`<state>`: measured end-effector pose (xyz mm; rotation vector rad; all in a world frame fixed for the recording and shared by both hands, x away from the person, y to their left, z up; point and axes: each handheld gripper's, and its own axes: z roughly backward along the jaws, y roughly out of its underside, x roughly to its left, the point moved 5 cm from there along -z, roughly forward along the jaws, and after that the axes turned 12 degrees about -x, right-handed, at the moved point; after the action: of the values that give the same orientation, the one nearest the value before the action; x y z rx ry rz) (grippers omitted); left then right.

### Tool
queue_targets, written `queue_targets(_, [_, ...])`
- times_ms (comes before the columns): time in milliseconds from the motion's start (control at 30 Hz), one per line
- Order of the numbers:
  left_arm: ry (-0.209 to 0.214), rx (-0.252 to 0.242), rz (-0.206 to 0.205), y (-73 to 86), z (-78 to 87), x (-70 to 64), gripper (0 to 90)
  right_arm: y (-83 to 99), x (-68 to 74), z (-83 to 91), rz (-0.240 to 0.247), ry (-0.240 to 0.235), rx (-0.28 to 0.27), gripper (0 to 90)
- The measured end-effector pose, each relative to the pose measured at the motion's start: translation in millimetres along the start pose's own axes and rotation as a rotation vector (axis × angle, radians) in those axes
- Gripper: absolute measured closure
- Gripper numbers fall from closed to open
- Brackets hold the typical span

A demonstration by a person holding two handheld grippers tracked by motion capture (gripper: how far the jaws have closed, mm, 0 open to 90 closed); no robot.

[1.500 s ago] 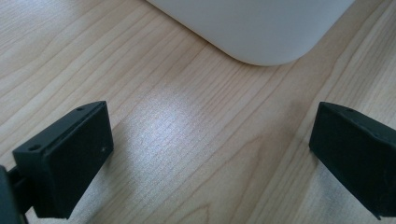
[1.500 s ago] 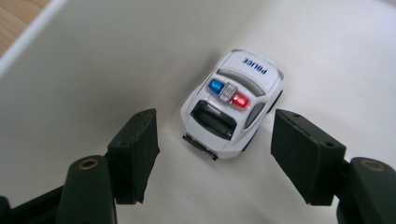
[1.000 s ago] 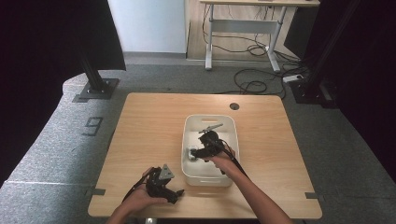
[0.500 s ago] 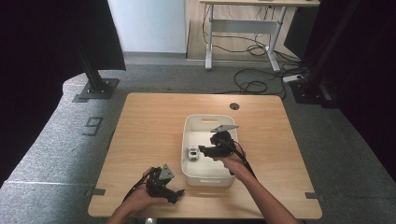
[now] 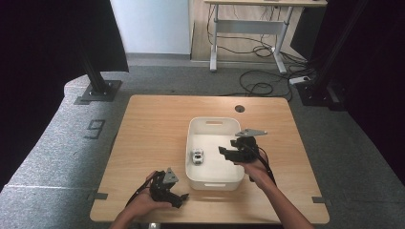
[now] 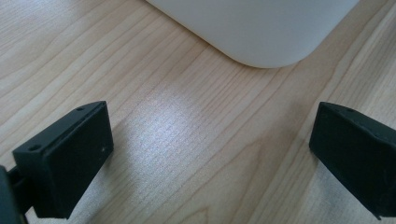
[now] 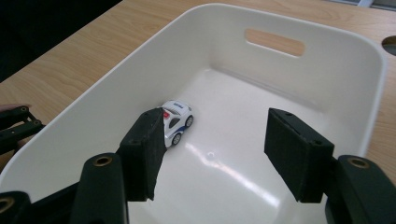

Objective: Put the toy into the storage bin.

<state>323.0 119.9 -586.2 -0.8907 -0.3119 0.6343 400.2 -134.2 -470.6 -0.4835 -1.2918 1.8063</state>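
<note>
Toy car (image 7: 176,120) in bin (image 7: 355,70), beyond right tool (image 7: 224,144), untouched.

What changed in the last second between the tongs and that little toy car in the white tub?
The right tongs drew back from the toy car toward the right side of the white tub, open, with nothing between them. The car lies by the tub's left wall. The left tongs stayed open on the table.

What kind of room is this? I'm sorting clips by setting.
Probably a lab or recording studio, not a home. A lone wooden table stands on grey carpet between black stands and dark curtains, with cables trailing under a desk behind. On it sits a white bin holding a toy car.
</note>
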Motion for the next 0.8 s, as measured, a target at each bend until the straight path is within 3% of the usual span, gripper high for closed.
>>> queue_targets(800, [-0.004,-0.002,0.004,-0.1,-0.4,-0.3,0.0,32.5,-60.8,74.4,-0.055,0.071,-0.132,38.1])
